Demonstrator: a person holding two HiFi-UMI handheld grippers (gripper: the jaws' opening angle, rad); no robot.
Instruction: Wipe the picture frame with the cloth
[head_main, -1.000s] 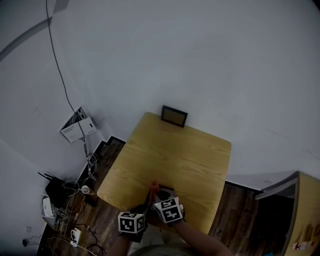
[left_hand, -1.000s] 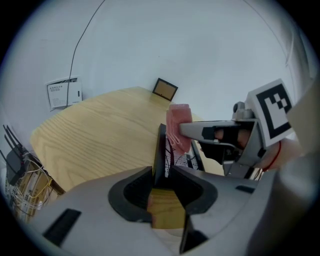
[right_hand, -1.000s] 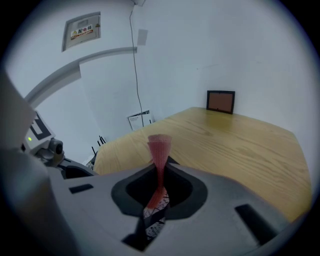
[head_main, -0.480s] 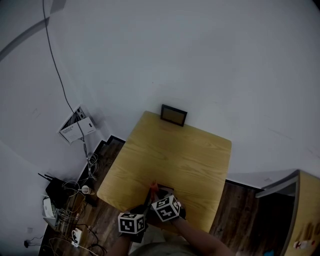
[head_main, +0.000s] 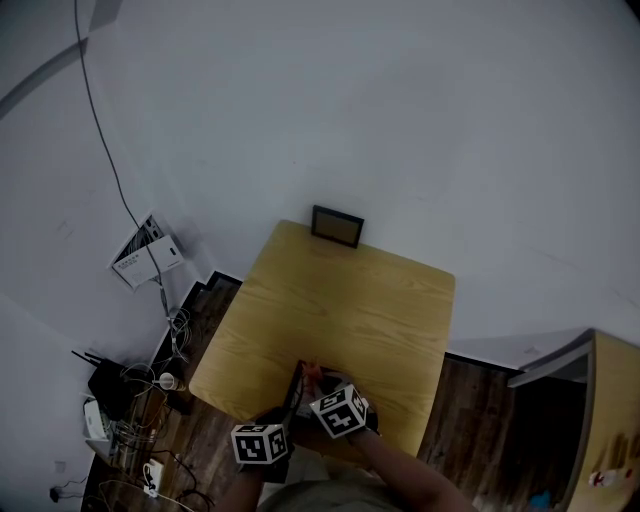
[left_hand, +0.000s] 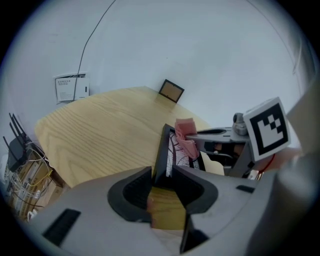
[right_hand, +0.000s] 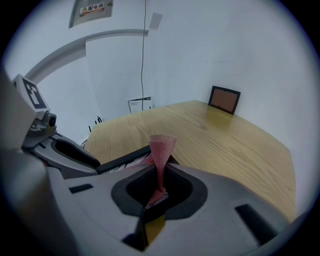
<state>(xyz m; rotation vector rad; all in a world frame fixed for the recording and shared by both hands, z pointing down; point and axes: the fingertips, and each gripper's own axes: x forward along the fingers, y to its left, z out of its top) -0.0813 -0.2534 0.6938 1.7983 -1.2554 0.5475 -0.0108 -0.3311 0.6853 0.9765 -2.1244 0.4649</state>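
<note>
At the table's near edge my left gripper (head_main: 294, 398) (left_hand: 167, 176) is shut on the lower edge of a small black picture frame (head_main: 297, 381) (left_hand: 166, 150), which stands on edge between its jaws. Those jaws have just been opening a little, with the frame still between them. My right gripper (head_main: 313, 382) (right_hand: 159, 182) is shut on a pink cloth (head_main: 311, 371) (right_hand: 161, 150) (left_hand: 186, 134). The cloth sticks up out of the jaws against the upper right part of the frame. A second dark frame (head_main: 336, 226) (left_hand: 171, 91) (right_hand: 224, 100) leans on the wall at the table's far edge.
The wooden table (head_main: 350, 300) stands against a white wall. A paper notice (head_main: 140, 255) hangs at the left wall, with a cable running up from it. Routers, wires and boxes (head_main: 120, 405) crowd the floor to the left. A wooden cabinet (head_main: 612, 420) stands at the right.
The right gripper has rolled a little, so its marker cube sits at a new angle. Both grippers stay at the near table edge with the frame and cloth.
</note>
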